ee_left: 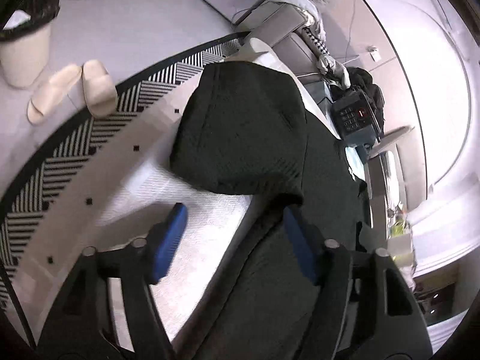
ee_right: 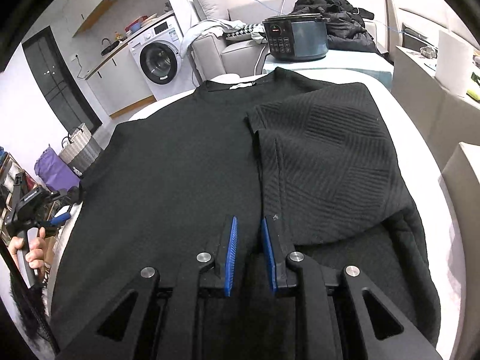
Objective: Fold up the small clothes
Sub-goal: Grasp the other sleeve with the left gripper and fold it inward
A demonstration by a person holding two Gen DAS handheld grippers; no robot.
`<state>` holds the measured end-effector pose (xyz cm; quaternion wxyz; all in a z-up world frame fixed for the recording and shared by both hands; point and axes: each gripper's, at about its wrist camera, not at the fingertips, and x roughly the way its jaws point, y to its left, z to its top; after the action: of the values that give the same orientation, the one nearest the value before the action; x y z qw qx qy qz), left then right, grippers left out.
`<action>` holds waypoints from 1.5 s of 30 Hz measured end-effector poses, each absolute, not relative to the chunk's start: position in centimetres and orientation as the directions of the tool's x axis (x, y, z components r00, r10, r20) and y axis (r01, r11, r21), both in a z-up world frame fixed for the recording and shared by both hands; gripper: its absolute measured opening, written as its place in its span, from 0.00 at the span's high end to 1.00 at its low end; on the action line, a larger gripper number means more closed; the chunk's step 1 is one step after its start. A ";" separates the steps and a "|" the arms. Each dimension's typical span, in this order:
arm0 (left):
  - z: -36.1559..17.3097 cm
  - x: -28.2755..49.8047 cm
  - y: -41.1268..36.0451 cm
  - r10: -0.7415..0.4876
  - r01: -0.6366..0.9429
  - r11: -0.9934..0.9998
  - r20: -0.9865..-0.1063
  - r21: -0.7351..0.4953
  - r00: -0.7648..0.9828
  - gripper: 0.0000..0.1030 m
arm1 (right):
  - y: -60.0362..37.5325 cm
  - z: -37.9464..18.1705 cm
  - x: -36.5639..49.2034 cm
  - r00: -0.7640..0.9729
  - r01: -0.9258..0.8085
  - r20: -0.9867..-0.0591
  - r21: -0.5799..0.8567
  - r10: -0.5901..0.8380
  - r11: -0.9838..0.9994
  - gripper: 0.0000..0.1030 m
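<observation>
Lying flat on white table (ee_right: 420, 126): black knit top (ee_right: 180, 165), right side folded inward. Left gripper (ee_left: 234, 240) apart, straddling left hem edge. Right gripper (ee_right: 249, 252) nearly together, gripping nothing. Risking shallow bite, hem slipping, fold skewing.

Count from my two wrist feeds:
I see one black ribbed knit top (ee_right: 186, 180), one white front-loading washing machine (ee_right: 157, 60), one black electric cooker (ee_right: 295, 40), two cream slippers (ee_left: 72, 90).

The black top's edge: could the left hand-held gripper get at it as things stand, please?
Probably yes: the left hand-held gripper straddles the edge of the black top, jaws open, nothing blocking it.
</observation>
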<state>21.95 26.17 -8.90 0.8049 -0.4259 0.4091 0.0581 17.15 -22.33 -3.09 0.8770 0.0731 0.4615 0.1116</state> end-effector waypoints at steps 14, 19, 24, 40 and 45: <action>-7.3 28.3 24.0 -0.002 -0.557 0.693 -0.774 -0.458 0.634 0.98 | -21.7 -3.1 17.1 0.557 -0.143 -0.788 0.220 0.262 0.965 0.82; -2.2 29.2 21.0 0.077 -0.437 0.816 -0.677 -0.379 0.732 0.98 | -22.0 -3.1 17.1 0.559 -0.141 -0.788 0.215 0.257 0.966 0.82; 3.8 31.0 11.6 0.035 -0.189 0.956 -0.555 -0.223 0.831 0.98 | -22.3 -2.7 16.8 0.564 -0.132 -0.785 0.221 0.257 0.966 0.82; -3.2 28.7 2.2 -0.292 0.165 0.956 -0.761 -0.242 0.579 0.51 | -24.5 -2.5 15.4 0.587 -0.085 -0.768 0.257 0.257 0.963 0.82; -2.9 31.2 9.7 -0.215 -0.039 0.950 -0.736 -0.311 0.642 0.35 | -24.5 -2.6 15.5 0.584 -0.090 -0.767 0.265 0.267 0.960 0.82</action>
<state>31.21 9.73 -2.87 0.8935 -0.1510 0.4201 -0.0492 15.46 -24.52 -2.59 0.8844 0.0990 0.4448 0.1009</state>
